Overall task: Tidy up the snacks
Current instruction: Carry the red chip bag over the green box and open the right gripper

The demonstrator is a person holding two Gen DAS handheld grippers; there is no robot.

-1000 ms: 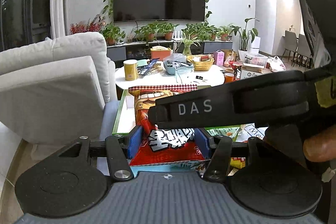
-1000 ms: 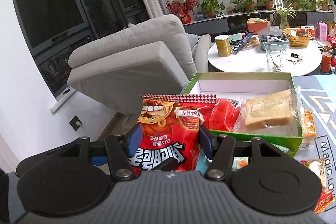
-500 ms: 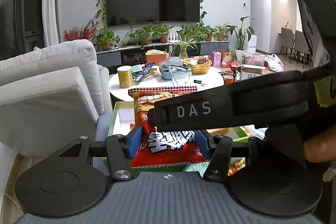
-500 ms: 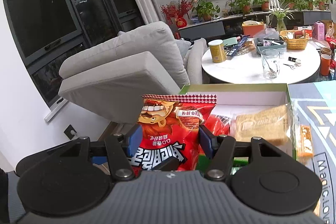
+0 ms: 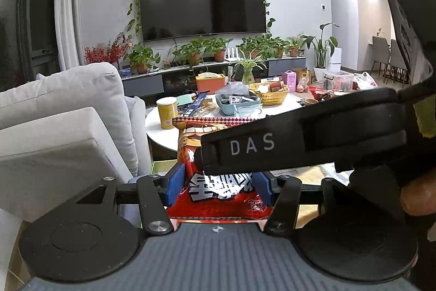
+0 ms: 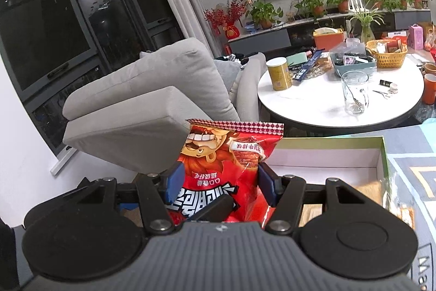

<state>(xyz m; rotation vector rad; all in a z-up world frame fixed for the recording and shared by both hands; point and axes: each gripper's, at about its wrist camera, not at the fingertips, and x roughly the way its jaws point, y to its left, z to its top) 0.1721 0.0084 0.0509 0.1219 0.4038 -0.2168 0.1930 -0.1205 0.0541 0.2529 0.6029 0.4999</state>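
Both my claws pinch the same glossy red snack bag printed with a grinning cartoon lion face (image 6: 223, 168): my right claw (image 6: 219, 183) has its blue pads (image 6: 174, 180) pressed against the bag's two side edges, and my left claw (image 5: 218, 183) grips the same bag (image 5: 218, 190) in the same way, its blue pads (image 5: 175, 183) tight on either side of the white lettering. The bag stands upright, its crimped top edge at twelve o'clock from my right claw, held up in the air just ahead of the near edge of the open green cardboard box with a white inside (image 6: 380, 152). That box sits at about two o'clock from the bag in the right wrist view. In the left wrist view the black body of my right claw's tool, lettered DAS (image 5: 299, 143), crosses over the bag from three o'clock, and a fingertip of my hand (image 5: 418, 195) shows beside it at the far right. The grey fabric sofa (image 6: 152, 105) fills the ten o'clock side. Beyond the box, at one o'clock, stands the round white tabletop (image 6: 327, 105), carrying a yellow cylindrical tin (image 6: 278, 74), a clear drinking glass (image 6: 355, 92) and a yellow woven basket (image 6: 387, 53).
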